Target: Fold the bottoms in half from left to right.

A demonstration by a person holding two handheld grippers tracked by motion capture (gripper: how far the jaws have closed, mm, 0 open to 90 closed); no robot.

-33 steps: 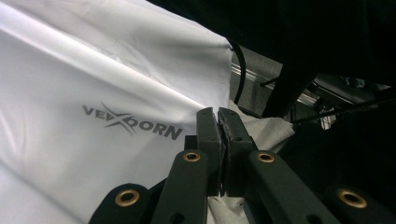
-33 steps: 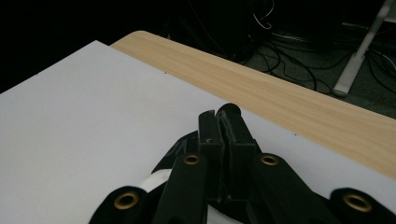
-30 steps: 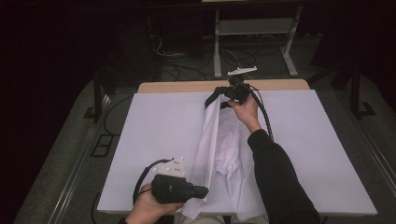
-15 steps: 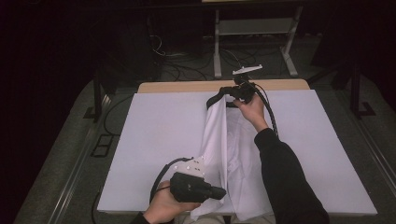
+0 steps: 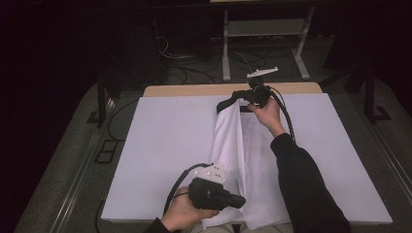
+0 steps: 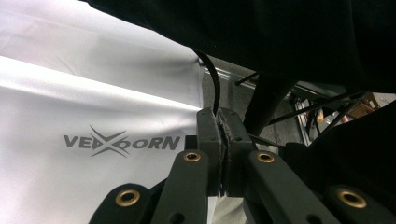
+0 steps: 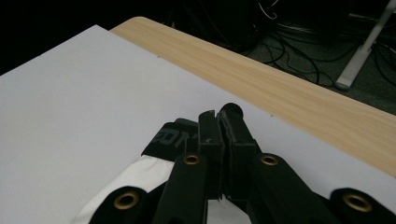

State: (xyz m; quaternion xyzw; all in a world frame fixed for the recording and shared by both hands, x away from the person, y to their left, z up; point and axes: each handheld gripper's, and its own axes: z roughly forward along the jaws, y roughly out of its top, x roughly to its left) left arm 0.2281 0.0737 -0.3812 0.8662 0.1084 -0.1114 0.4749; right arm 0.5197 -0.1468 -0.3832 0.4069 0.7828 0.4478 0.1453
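Note:
A white garment (image 5: 228, 145) with a black waistband (image 7: 168, 137) lies stretched lengthwise down the middle of the white table cover (image 5: 160, 141). Its left part is folded over to the right. At the far end my right gripper (image 5: 238, 95) is shut on the waistband, and its jaws (image 7: 220, 116) meet over the black band with white cloth (image 7: 135, 179) below. At the near edge my left gripper (image 5: 241, 200) is shut on the garment's near end. In the left gripper view the pressed jaws (image 6: 223, 126) stand beside white cloth (image 6: 93, 102) printed with a grey logo (image 6: 122, 142).
A strip of bare wooden tabletop (image 5: 194, 90) runs along the far edge. Behind it, cables (image 5: 194, 73) and a white stand (image 5: 226, 53) sit on the dark floor. A dark sleeve (image 5: 301, 184) crosses the right part of the garment. The cover spreads wide on both sides.
My left gripper has moved to the right along the near edge, carrying the garment's near end with it. The cloth now lies straighter and narrower. The right gripper has shifted slightly.

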